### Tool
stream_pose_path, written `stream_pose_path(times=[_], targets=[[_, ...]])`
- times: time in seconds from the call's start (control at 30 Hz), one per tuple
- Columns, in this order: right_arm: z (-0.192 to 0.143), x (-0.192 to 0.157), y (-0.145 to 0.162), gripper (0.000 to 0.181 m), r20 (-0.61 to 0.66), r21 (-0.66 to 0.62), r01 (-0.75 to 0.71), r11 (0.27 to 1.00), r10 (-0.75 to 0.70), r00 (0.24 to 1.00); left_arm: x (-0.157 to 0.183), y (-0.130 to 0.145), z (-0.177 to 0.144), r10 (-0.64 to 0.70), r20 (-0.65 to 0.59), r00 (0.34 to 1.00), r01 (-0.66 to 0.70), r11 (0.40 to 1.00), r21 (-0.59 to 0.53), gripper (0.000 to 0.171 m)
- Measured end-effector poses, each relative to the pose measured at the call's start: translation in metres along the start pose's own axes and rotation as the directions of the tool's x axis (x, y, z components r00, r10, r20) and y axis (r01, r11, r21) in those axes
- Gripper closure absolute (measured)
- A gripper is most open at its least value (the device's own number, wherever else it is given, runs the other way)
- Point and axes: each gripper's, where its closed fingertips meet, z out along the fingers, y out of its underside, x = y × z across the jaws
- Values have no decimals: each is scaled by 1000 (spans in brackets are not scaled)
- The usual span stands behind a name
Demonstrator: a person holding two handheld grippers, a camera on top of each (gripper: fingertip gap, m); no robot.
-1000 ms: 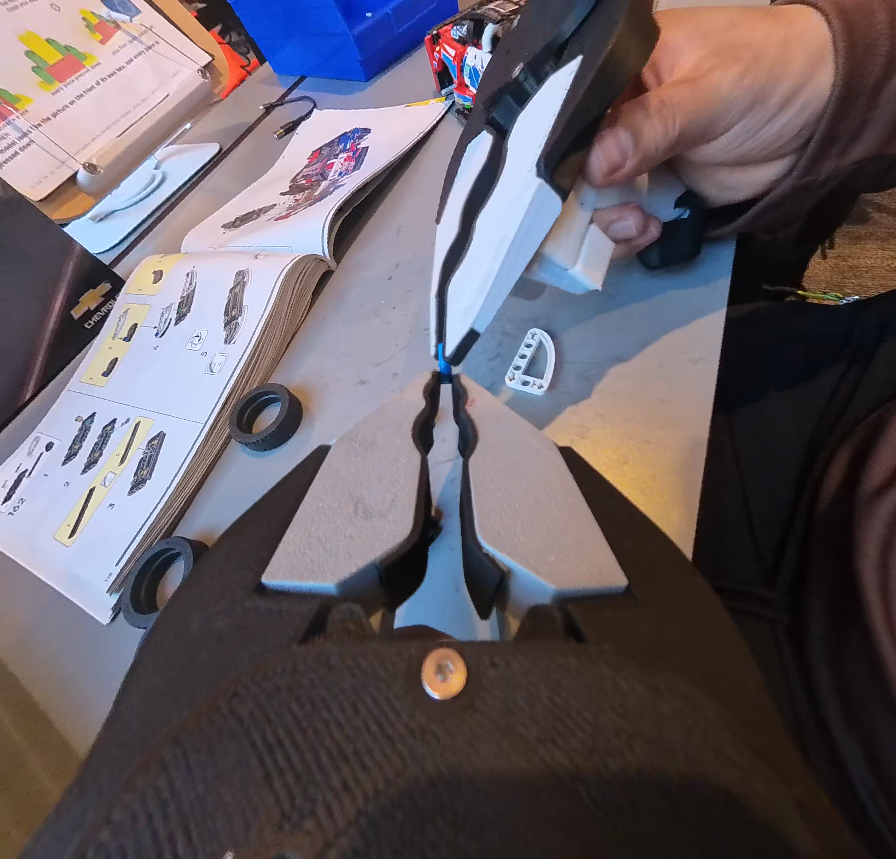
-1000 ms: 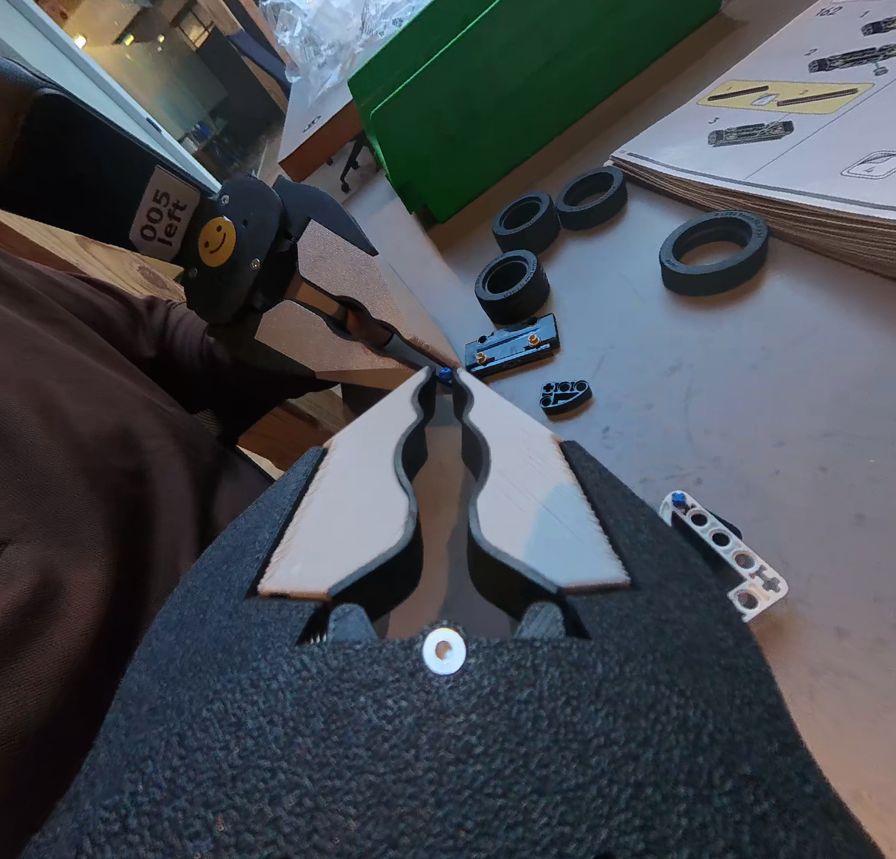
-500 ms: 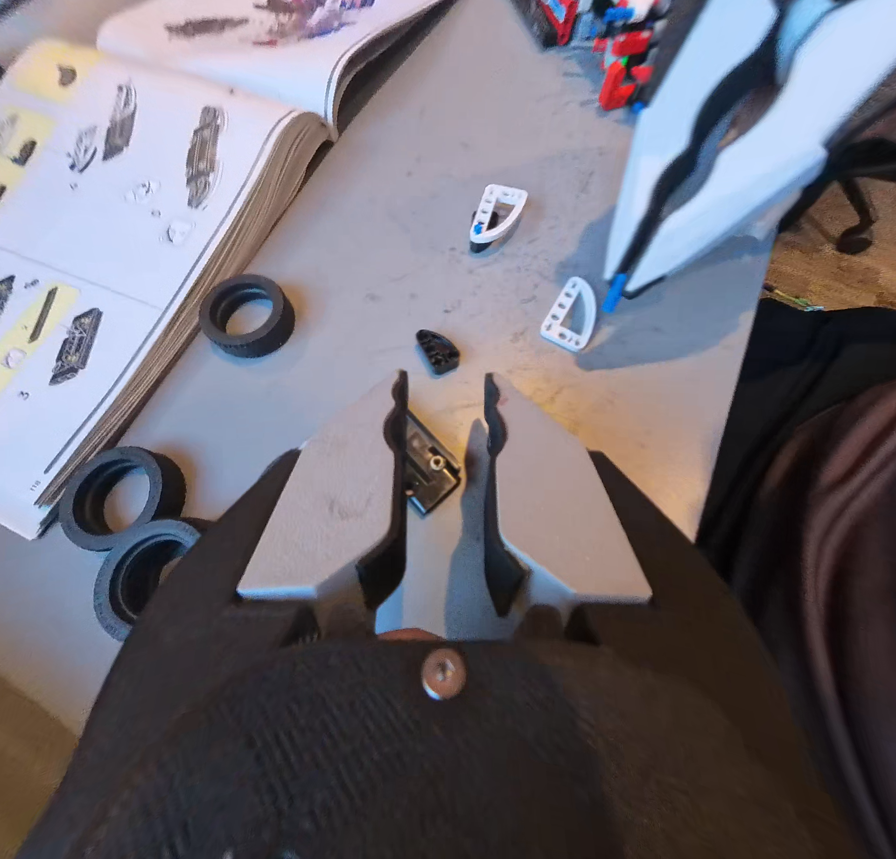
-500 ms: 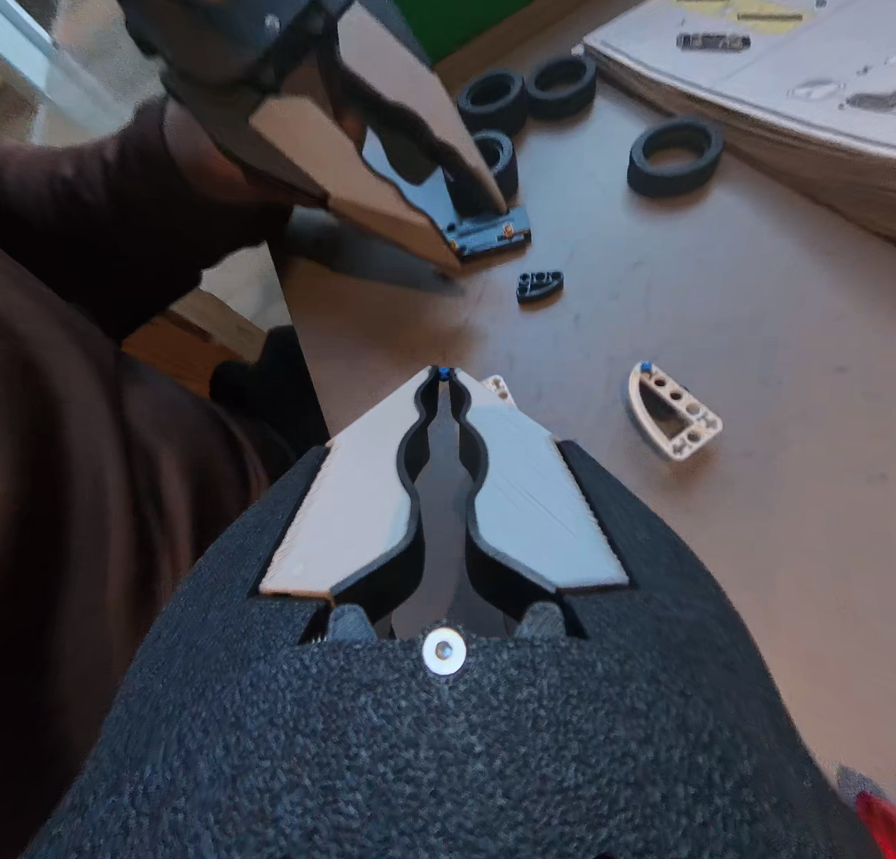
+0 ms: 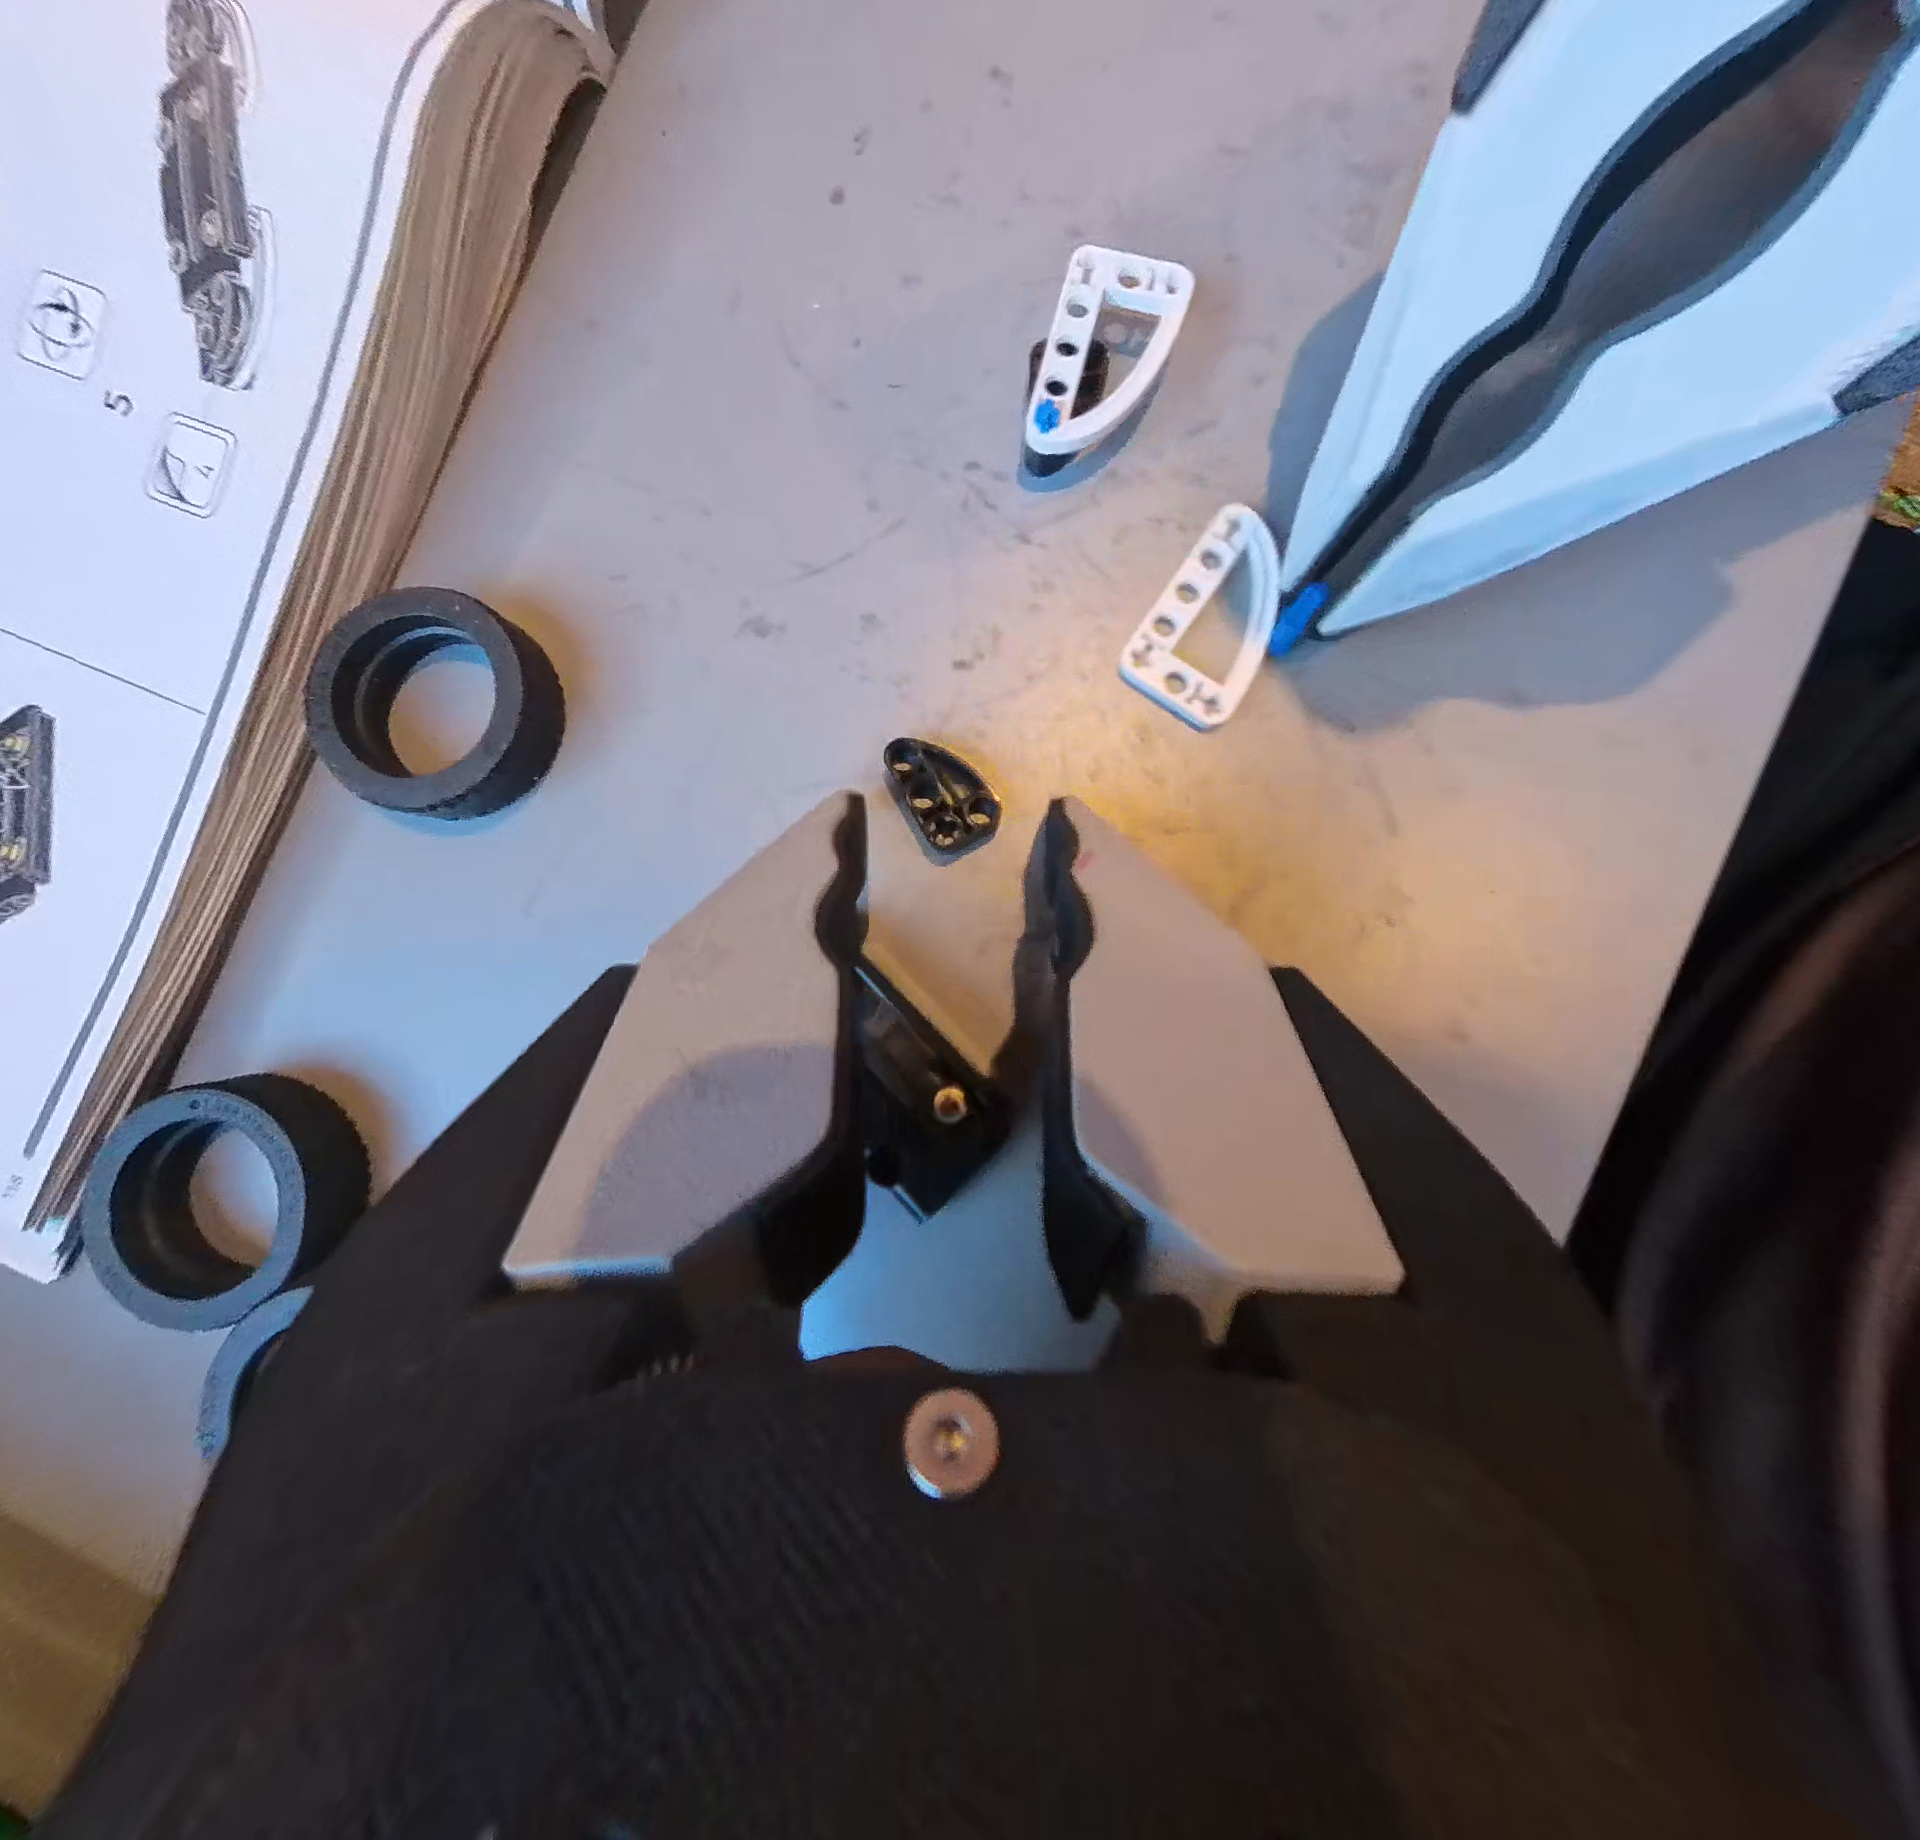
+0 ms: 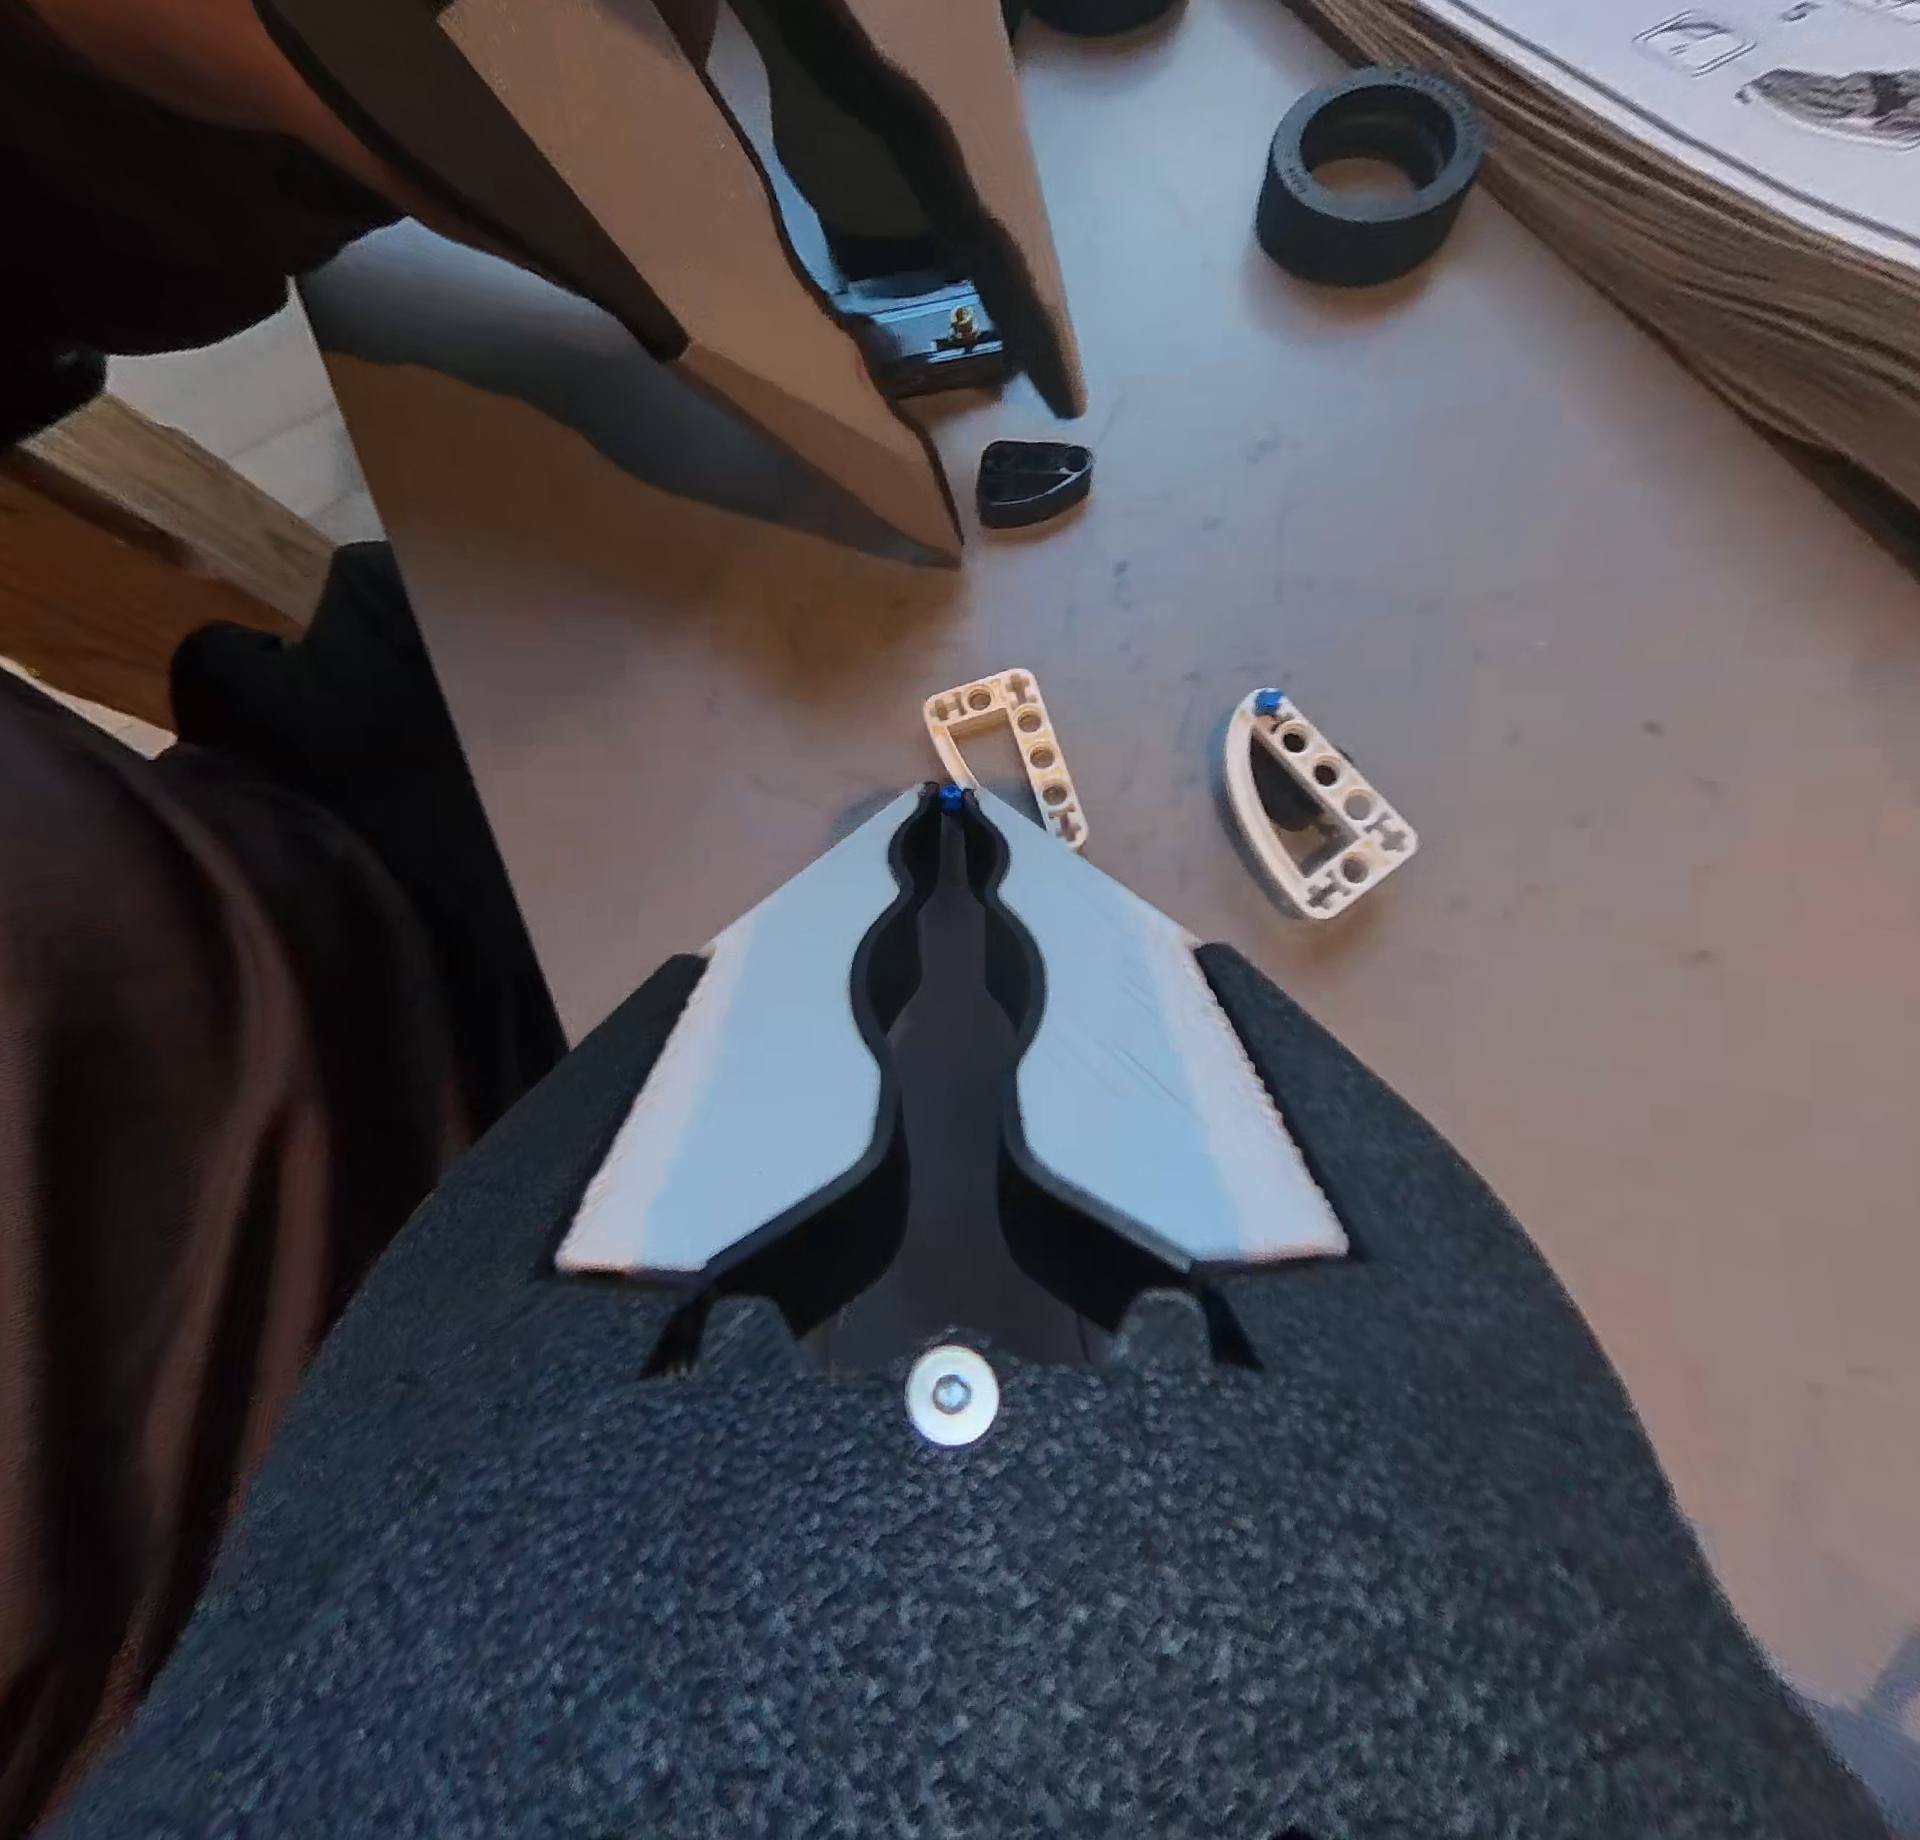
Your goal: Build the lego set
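My left gripper (image 5: pixel 954 814) is open, its fingers on either side of a black block with a gold pin (image 5: pixel 928 1084) lying on the grey table (image 5: pixel 727 440); it also shows in the right wrist view (image 6: pixel 940 341). A small black curved piece (image 5: pixel 943 791) lies just past the tips. My right gripper (image 6: pixel 950 796) is shut on a small blue pin (image 6: pixel 950 799), held low beside a flat white curved frame (image 6: pixel 1013 746). The pin also shows in the left wrist view (image 5: pixel 1299 614) next to that frame (image 5: pixel 1205 618). A second white frame with a blue pin and a black part (image 6: pixel 1314 822) lies to the right.
An open instruction booklet (image 5: pixel 156 336) lies on the left of the table. Black tyres (image 5: pixel 436 715) (image 5: pixel 203 1198) sit beside it; one shows in the right wrist view (image 6: pixel 1366 190). A person's dark sleeve (image 6: pixel 156 1063) fills the table's near edge. The gap from one gripper's tips to the other's is roughly 7 cm.
My left gripper let go of the blue pin, opened and dropped over the black block. My right gripper kept the pin and moved down to the flat white frame.
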Motion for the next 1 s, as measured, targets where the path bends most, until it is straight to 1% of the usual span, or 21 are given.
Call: stream_pose_path(times=[0.13,0.3,0.5,0.63,0.87,1.0], targets=[[0,10,-2,178,-39,14,2,1000,-2,999,5,-1,3,6,-20,1000,-6,1000,-7,155],[-2,11,-3,178,-19,46,-25,999,26,999,8,1,1,13,-19,1000,-14,1000,-20,156],[-6,9,-6,178,12,83,-52,995,51,999,41,17,-13,9,-59,998,-10,1000,-4,156],[-5,5,-7,178,30,86,-50,995,47,998,59,19,-16,9,-69,998,-6,999,51,156],[-4,4,-6,178,16,77,-32,997,30,999,61,17,-15,33,-71,997,-25,993,113,156],[1,3,-1,177,-11,37,20,999,-20,1000,61,17,-15,53,-58,997,-44,988,151,156]])
